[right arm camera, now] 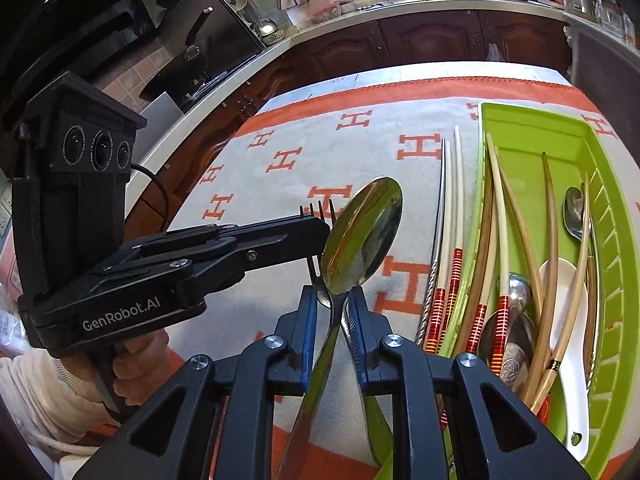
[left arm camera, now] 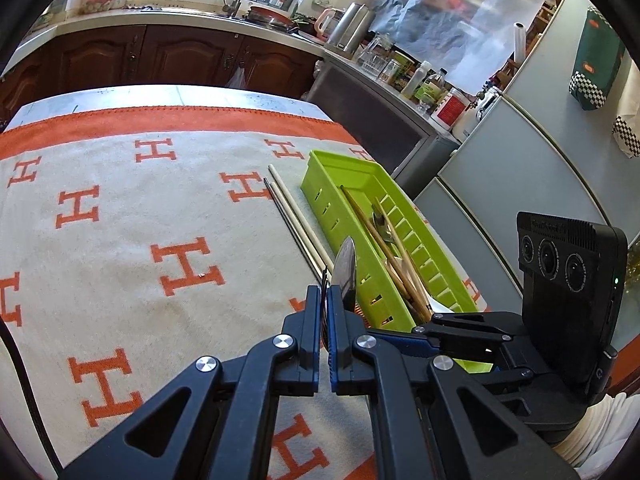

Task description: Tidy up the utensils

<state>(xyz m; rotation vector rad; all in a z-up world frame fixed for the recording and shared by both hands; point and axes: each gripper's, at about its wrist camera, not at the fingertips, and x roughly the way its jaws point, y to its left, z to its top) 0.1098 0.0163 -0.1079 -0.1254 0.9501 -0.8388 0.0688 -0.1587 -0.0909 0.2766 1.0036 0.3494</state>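
Holding position above the cloth-covered counter [right arm camera: 280, 184]: two hand-held grippers meeting over cutlery, just left of the tray.

Right hand-held gripper [right arm camera: 335, 300]: jaws closed to a narrow gap on the neck of a large polished steel spoon [right arm camera: 362, 236], bowl up and tilted slightly right. A second steel handle runs down through the same jaws; it appears to belong to the fork.

Left hand-held gripper [right arm camera: 320, 228]: reaching in from the left, jaws pinched nearly shut on a thin steel fork [right arm camera: 318, 210], tines showing above the fingers. In its own view the left hand-held gripper [left arm camera: 329, 294] shows only a sliver of gap, with the spoon's bowl edge-on just beyond.

Lime-green slotted plastic tray [right arm camera: 612, 240]: lying on the counter to the right, holding bamboo and ivory chopsticks, a white ceramic soup spoon [right arm camera: 568, 320] and small steel spoons.

Loose chopsticks, pale with red-banded ends [right arm camera: 456, 200]: on the cloth, just beside the tray's left wall, not yet sorted.

Step in hand, as judged: separating fork from spoon. Advised handling: keep one grip firm and ease the other, draw the pieces apart along their handles rather than twisting, then lower each lengthwise into the tray, clear of the chopstick tips.
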